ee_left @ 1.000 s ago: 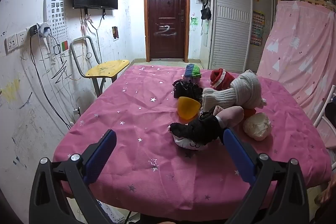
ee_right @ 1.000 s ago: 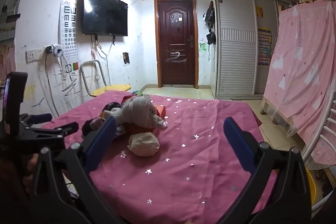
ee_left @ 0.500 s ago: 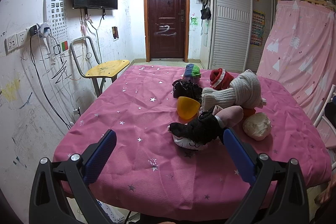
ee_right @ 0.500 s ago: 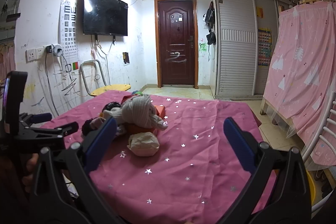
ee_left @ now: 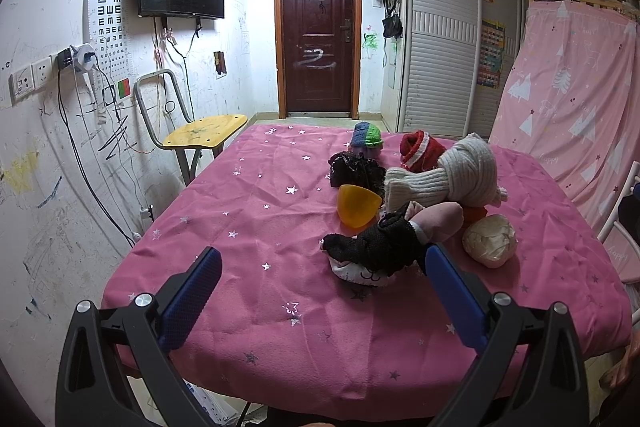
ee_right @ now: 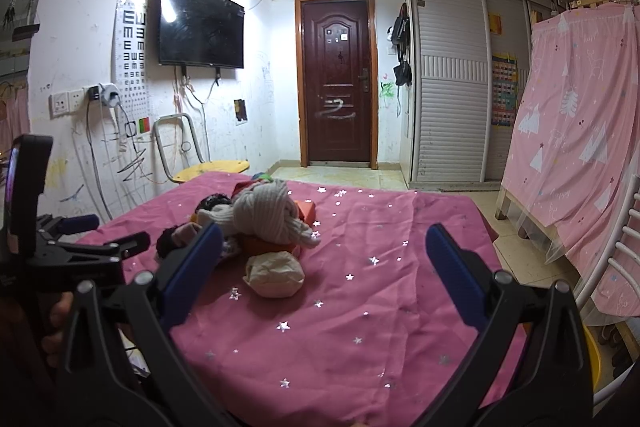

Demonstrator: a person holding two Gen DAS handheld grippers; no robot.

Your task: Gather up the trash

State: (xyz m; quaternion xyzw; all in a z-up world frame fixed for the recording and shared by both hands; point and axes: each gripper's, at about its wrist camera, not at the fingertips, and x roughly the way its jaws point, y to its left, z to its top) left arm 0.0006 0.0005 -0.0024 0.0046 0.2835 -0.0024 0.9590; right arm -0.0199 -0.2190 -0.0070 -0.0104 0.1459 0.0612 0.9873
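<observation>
**Q:** Fingers: what state, each gripper?

**A:** Left gripper point(ee_left: 318, 291): two blue fingers point(ee_left: 192, 301) spread wide, nothing between them, held over the near edge of the worktop point(ee_left: 256, 227). Right gripper point(ee_right: 320, 271): fingers point(ee_right: 452, 271) likewise spread wide and empty.

**Q:** What is hidden or unclear?

**A:** The right gripper's left finger covers the near side of the pile. An orange item point(ee_right: 264, 245) under the knit roll point(ee_right: 268, 213) shows only as a sliver; its kind cannot be told. In the left view, the white printed cloth point(ee_left: 358, 273) lies mostly under a black mesh piece point(ee_left: 376, 247). The worktop's near edge is cut off by both grippers.

**Q:** Task item: appearance and location?

**A:** One crumpled beige paper wad point(ee_left: 490, 241), rounded and creased. It lies on the pink star-print cover at the pile's right edge, just beside the pink sock point(ee_left: 434, 221).

**Q:** Count the remainder.

**A:** One yellow cup point(ee_left: 356, 205) on its side, one red-and-white hat point(ee_left: 420, 151), one blue-green knit piece point(ee_left: 366, 137), one black bundle point(ee_left: 354, 169), one yellow chair point(ee_left: 206, 135).
</observation>
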